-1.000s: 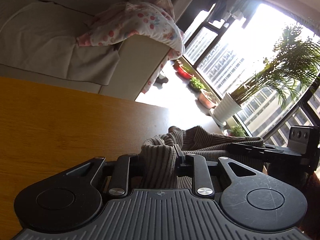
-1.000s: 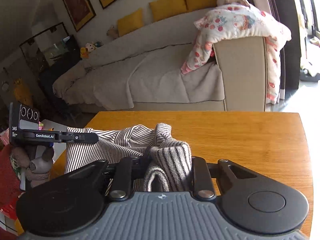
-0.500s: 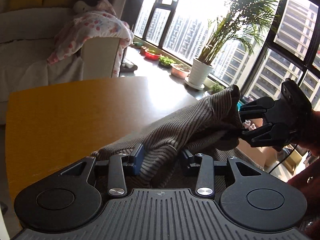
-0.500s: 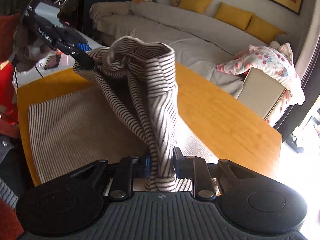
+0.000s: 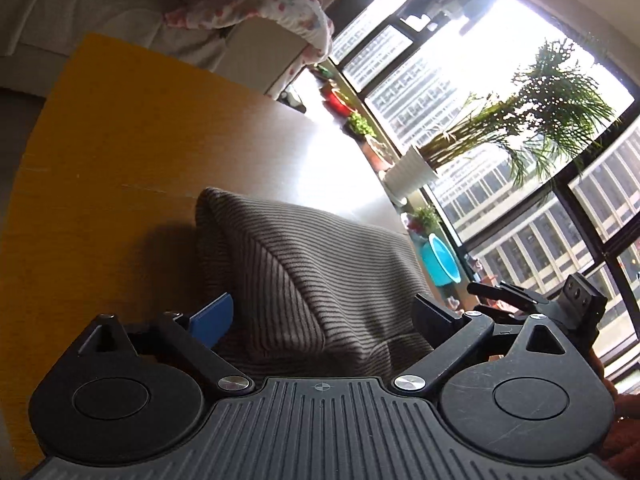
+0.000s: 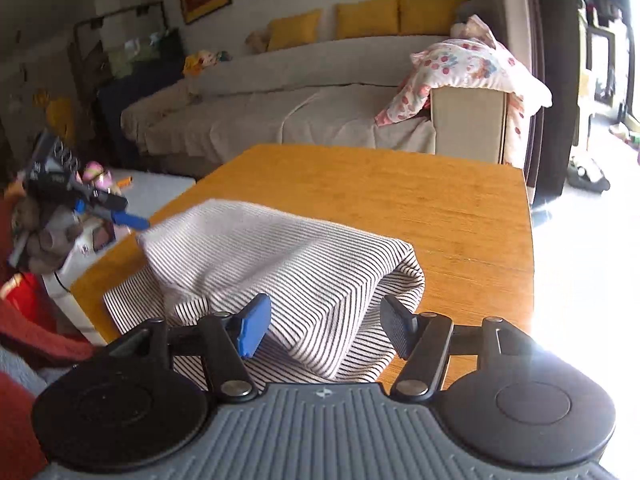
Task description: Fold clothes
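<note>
I am inspecting the right wrist view from left to right. At the left edge, the left gripper (image 6: pixel 132 221) is standing just off the garment's far corner; its jaws are opening, wide apart, gripping nothing. Across the centre, one striped garment (image 6: pixel 280 268) is lying doubled over on the wooden table (image 6: pixel 460 216), its folded edge toward the right of the frame. At lower centre, the right gripper (image 6: pixel 324 326) is straddling the near corner; its jaws are opening too, pads clear of the cloth though a fold is sitting between them.

In my judgement the step in hand is releasing after a fold. To do it well, I am recommending that both grippers back straight off without snagging the top layer, and that the raised hump be pressed flat so edges align.

Count: one garment on the table, one table, two grippers. Behind, one sofa (image 6: pixel 320 92) is carrying three yellow cushions (image 6: pixel 366 22) and one floral blanket (image 6: pixel 472 68).
</note>
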A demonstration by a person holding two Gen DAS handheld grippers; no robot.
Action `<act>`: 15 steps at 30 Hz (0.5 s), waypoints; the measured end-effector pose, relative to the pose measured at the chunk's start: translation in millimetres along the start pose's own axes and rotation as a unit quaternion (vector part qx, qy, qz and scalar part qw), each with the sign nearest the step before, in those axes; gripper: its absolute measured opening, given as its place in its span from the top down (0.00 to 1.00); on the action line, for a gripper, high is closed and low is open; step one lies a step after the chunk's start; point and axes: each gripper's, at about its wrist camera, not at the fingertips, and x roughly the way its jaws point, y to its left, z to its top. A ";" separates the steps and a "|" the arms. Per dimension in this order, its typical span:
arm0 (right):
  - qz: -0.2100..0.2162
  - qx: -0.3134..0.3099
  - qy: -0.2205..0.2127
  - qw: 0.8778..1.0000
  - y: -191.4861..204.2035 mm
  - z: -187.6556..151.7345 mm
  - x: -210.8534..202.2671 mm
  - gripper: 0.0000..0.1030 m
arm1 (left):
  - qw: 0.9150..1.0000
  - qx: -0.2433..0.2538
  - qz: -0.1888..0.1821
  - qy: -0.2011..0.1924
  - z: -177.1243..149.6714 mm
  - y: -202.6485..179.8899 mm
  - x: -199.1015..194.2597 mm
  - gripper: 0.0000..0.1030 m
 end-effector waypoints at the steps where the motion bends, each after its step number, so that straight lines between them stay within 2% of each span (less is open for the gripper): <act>1: 0.008 0.032 -0.008 0.999 -4.6 0.1 1.3 0.37 | 1.000 -0.004 0.010 0.008 -0.7 1.3 8.8 0.04; 3: 0.011 0.084 0.002 0.996 -13.3 -1.7 22.1 0.37 | 0.999 -0.012 0.028 0.022 -2.0 3.8 26.1 0.04; 5: 0.008 0.106 0.025 0.994 -16.7 -7.2 46.6 0.37 | 0.999 -0.012 0.033 0.034 -2.2 3.9 38.9 0.04; 8: 0.009 0.091 0.046 0.995 -10.8 -14.9 80.1 0.37 | 0.999 0.005 0.043 0.024 0.5 0.1 45.4 0.04; 9: 0.007 0.080 0.047 0.996 -8.2 -14.2 86.5 0.40 | 0.999 0.008 0.045 0.020 2.1 -0.5 46.6 0.06; 11: -0.002 0.060 0.040 0.997 -3.8 -8.3 95.9 0.53 | 0.999 0.016 0.047 0.022 7.8 -1.1 52.1 0.39; 12: -0.007 0.052 0.034 0.998 -3.4 -2.3 101.4 0.56 | 0.998 0.021 0.054 0.028 12.1 -1.7 56.8 0.46; 15: -0.030 0.042 0.017 0.999 -8.4 24.2 119.4 0.66 | 0.994 0.068 0.081 0.027 35.0 -10.9 72.2 0.53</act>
